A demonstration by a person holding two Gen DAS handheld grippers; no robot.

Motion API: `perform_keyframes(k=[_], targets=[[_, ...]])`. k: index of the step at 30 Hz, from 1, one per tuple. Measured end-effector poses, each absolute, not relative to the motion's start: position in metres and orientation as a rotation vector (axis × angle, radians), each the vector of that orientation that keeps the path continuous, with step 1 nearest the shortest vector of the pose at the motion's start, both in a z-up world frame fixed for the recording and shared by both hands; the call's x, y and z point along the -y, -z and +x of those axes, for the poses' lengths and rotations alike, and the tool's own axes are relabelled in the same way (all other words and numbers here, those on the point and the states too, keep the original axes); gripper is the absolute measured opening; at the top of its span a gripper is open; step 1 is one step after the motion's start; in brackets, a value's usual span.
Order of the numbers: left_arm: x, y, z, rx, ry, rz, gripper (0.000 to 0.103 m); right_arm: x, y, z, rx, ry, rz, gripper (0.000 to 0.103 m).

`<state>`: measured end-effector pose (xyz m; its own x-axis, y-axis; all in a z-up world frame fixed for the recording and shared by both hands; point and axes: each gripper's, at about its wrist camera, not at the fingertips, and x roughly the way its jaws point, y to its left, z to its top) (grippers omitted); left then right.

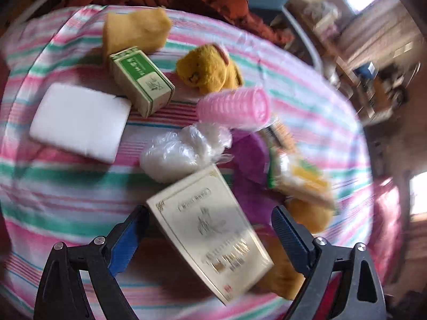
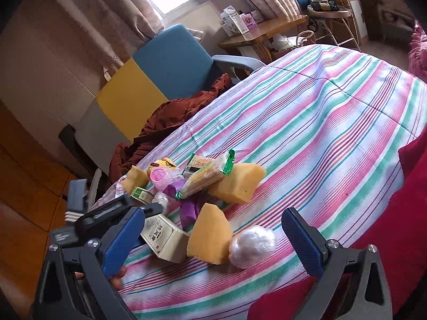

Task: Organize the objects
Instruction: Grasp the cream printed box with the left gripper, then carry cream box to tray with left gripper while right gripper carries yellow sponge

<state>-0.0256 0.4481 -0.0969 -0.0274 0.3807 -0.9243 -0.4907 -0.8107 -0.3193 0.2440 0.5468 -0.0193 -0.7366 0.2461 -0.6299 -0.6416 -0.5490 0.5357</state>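
Striped bedspread [image 2: 333,122] carrying a cluster of household objects near its edge beside the blue-and-yellow chair [image 2: 170,61]. Left gripper [image 1: 210,226]: jaws spread wide, straddling the cream box [image 1: 210,234] without visibly clamping it; contact on the left finger cannot be told. Right gripper [image 2: 213,234]: jaws wide apart, empty, hovering above a wedge-shaped yellow sponge [image 2: 210,237] and a plastic-wrapped ball [image 2: 252,245], which lie just beside each other. Behind them, a larger sponge block [image 2: 240,184] supports a tilted packet of biscuits [image 2: 205,176]. Towards the chair-side edge lie a pink ribbed roller [image 1: 234,106], a green-and-cream carton [image 1: 141,80], a white foam pad [image 1: 80,122], a plush toy [image 1: 208,69] and a crumpled clear bag [image 1: 181,152].
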Motion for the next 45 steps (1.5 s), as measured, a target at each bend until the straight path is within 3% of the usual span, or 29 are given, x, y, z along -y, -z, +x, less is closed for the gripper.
perform_keyframes(k=[12,20,29,30,32,37,45], targets=[[-0.415,0.107,-0.001,-0.419,-1.874,-1.435,0.053,-0.547,0.023,0.236,-1.053,-2.271,-0.741,0.103],[-0.376,0.108,0.028,-0.566,-1.843,-1.269,0.052,-0.531,0.026,0.203,-0.867,-2.27,-0.974,0.102],[-0.329,0.107,0.04,-0.56,-1.884,-1.169,0.052,-0.523,0.054,0.143,-0.663,-2.223,-1.207,0.075],[-0.328,0.107,0.041,-0.561,-1.885,-1.161,0.052,-0.522,0.062,0.135,-0.64,-2.209,-1.263,0.067],[-0.324,0.106,0.04,-0.545,-1.891,-1.152,0.052,-0.521,0.071,0.128,-0.625,-2.184,-1.308,0.035],[-0.308,0.097,0.04,-0.445,-1.885,-1.149,0.052,-0.518,0.049,0.14,-0.622,-2.247,-1.2,0.032],[-0.259,0.036,0.031,-0.269,-1.995,-1.013,0.052,-0.47,-0.007,0.127,-0.617,-2.493,-1.102,0.032]])
